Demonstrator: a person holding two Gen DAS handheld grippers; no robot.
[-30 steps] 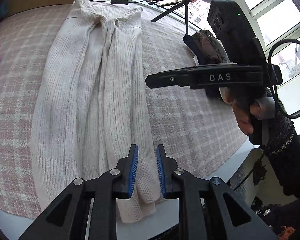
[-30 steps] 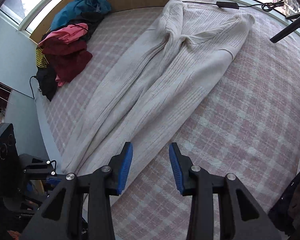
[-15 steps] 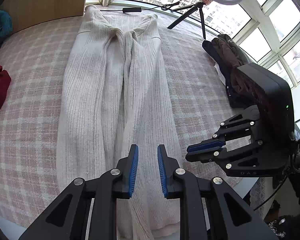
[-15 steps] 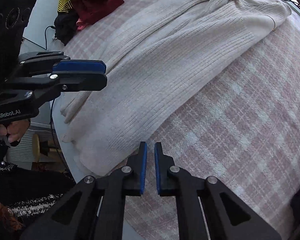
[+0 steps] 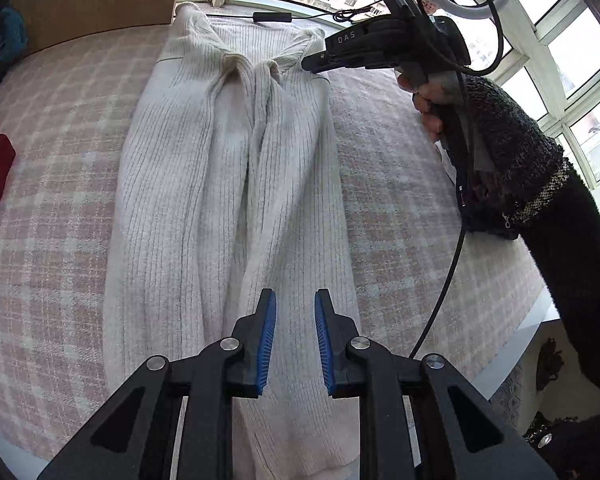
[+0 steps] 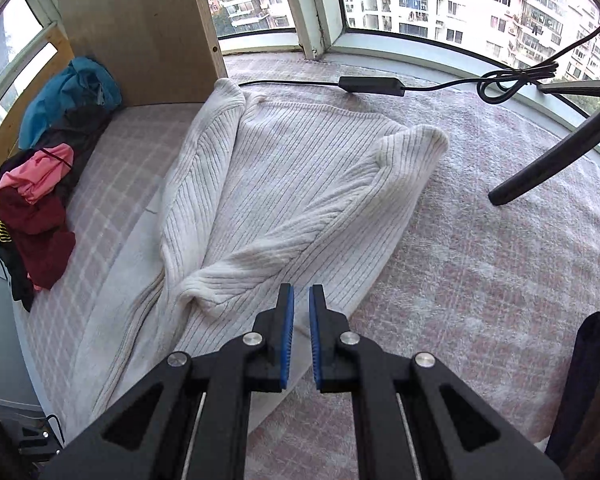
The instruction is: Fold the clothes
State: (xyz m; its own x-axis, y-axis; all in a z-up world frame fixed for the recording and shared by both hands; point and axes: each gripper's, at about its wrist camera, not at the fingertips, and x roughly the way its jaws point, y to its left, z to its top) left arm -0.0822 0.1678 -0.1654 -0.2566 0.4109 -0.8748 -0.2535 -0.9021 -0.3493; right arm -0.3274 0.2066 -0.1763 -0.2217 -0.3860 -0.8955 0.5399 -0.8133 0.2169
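Observation:
A long cream ribbed knit garment lies lengthwise on the pink plaid bed cover, both sleeves folded in along its middle. My left gripper hovers over its near hem, jaws a little apart and empty. My right gripper reaches to the garment's far right shoulder in the left wrist view. In the right wrist view that gripper has its jaws nearly closed with a thin gap, just above the knit, holding nothing I can see.
A pile of red, pink, black and blue clothes lies at the left by a wooden board. A power cable and adapter run along the window side. A tripod leg stands at the right. Dark clothes lie at the right edge.
My right gripper has swung from the near hem, where its jaws closed, up to the far shoulder of the garment. My left gripper stayed over the hem with the same small gap.

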